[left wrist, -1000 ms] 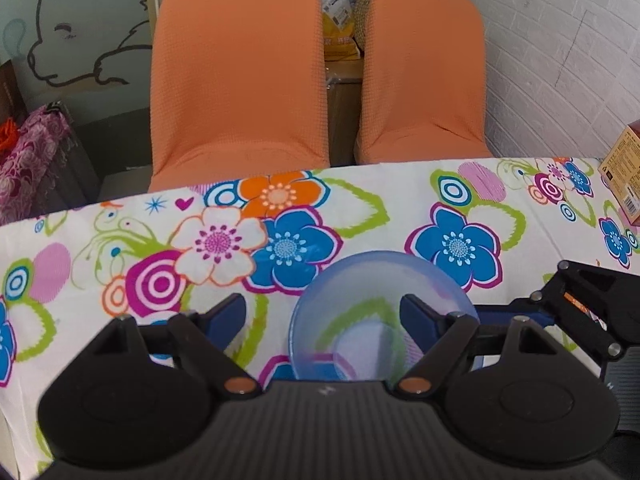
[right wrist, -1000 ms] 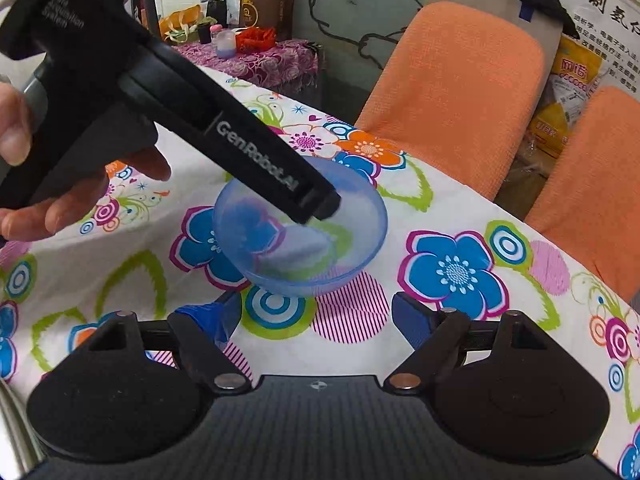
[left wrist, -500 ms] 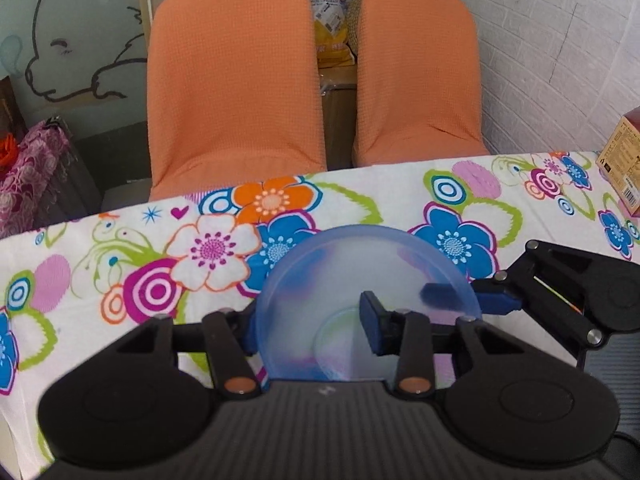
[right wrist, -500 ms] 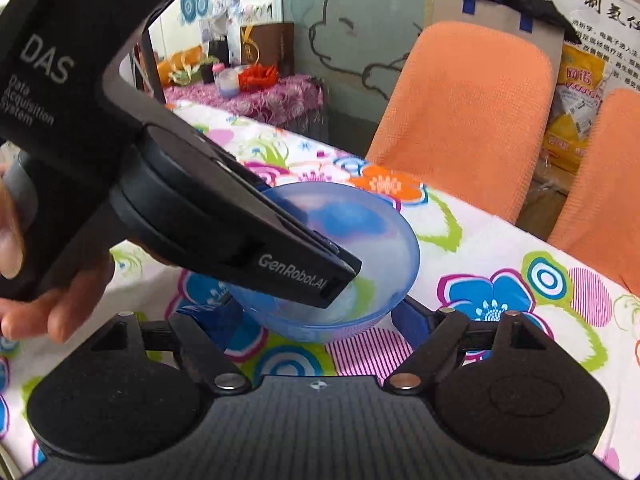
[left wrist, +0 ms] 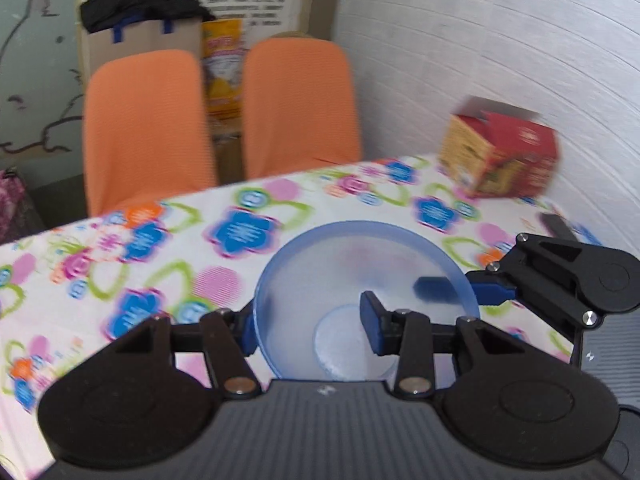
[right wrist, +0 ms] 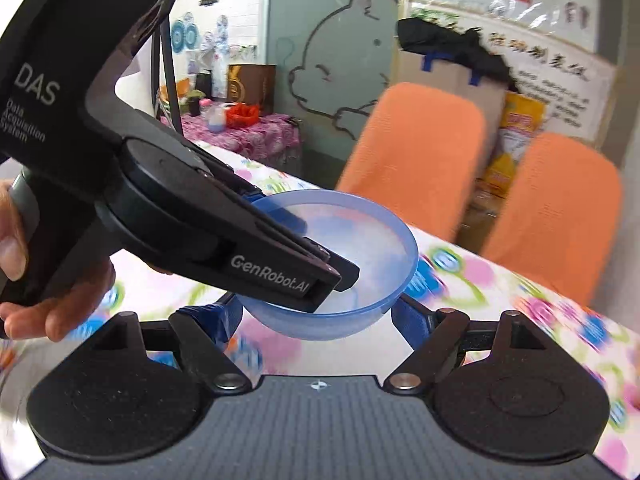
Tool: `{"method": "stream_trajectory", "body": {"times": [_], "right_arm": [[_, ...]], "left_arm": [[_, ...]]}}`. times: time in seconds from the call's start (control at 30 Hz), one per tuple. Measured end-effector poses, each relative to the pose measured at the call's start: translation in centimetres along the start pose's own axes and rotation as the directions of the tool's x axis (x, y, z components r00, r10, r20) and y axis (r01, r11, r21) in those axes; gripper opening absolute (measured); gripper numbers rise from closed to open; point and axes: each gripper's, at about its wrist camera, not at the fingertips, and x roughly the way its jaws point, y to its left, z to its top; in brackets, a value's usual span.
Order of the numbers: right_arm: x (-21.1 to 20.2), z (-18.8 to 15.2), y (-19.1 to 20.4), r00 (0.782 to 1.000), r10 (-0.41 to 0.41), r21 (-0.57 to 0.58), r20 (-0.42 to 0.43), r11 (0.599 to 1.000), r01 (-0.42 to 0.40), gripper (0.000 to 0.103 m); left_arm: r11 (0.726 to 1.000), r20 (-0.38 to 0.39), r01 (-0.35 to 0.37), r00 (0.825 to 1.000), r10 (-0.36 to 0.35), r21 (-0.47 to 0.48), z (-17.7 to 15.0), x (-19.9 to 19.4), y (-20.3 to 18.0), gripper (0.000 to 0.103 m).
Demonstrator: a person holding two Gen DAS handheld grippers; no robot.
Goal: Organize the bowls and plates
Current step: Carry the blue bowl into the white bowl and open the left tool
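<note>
The left gripper (left wrist: 310,328) is clenching the translucent blue bowl (left wrist: 366,276) by its rim; the right gripper (right wrist: 316,318) is bracketing it, contact unclear. Placement is pending.

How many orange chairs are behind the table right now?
2. One orange fabric-covered chair stands at the far edge of the floral-clothed table, on the left in the left wrist view; the second orange chair stands beside it, nearer the white wall. Others may be out of frame.

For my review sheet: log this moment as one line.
left gripper: shut on bowl rim | right gripper: open, fingers either side of bowl | bowl: off the tablecloth
</note>
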Motion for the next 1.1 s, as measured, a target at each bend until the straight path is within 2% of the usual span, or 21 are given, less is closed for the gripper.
{"method": "stream_trajectory", "body": {"times": [0.07,0.13,0.27,0.4,0.53,0.77,0.8,0.83,0.97,1.03,1.1], "right_arm": [[-2.6,-2.3,0.3,0.999,-0.043,0.008,-0.017,0.999,0.043,0.068],[-4.6,-4.8,0.6,0.996,-0.081,0.025,-0.043,0.996,0.082,0.068],[-6.2,-8.3,1.2,0.987,-0.137,0.075,-0.079,0.987,0.142,0.070],[-6.3,-10.2,0.8,0.990,-0.121,0.146,-0.079,0.980,0.132,0.070],[-6.3,-11.3,0.7,0.991,-0.110,0.155,-0.069,0.981,0.120,0.070],[-7.0,-13.0,0.6,0.993,-0.094,0.168,-0.072,0.980,0.105,0.070],[-7.0,-13.1,0.6,0.992,-0.100,0.162,-0.075,0.981,0.111,0.070],[-6.9,-13.2,0.6,0.991,-0.106,0.155,-0.076,0.981,0.117,0.070],[-6.9,-13.6,0.7,0.990,-0.114,0.136,-0.088,0.983,0.126,0.069],[-7.1,-13.7,0.7,0.989,-0.116,0.135,-0.090,0.983,0.127,0.069],[-7.3,-13.7,0.7,0.989,-0.116,0.139,-0.092,0.982,0.128,0.069]], "left_arm": [[0.999,-0.020,0.041,0.999,-0.040,0.019,-1.8,0.0,-3.1,0.042],[0.996,-0.043,0.077,0.996,-0.075,0.039,-3.7,0.4,-6.0,0.048],[0.992,-0.068,0.077,0.995,-0.071,0.097,-6.4,1.1,-9.7,0.050],[0.990,-0.087,0.066,0.995,-0.055,0.126,-7.7,1.5,-10.5,0.050],[0.990,-0.087,0.049,0.996,-0.038,0.132,-8.0,1.9,-10.3,0.050],[0.992,-0.117,0.066,0.992,-0.053,0.110,-8.0,3.0,-10.1,0.052],[0.991,-0.118,0.067,0.992,-0.054,0.113,-8.0,3.1,-10.2,0.056],[0.991,-0.121,0.072,0.991,-0.058,0.115,-8.1,3.2,-10.3,0.064],[0.989,-0.122,0.073,0.991,-0.056,0.133,-8.3,3.1,-10.6,0.077],[0.988,-0.113,0.079,0.992,-0.064,0.136,-8.3,2.8,-10.7,0.090],[0.988,-0.099,0.061,0.994,-0.047,0.142,-8.2,2.5,-10.8,0.091]]}}
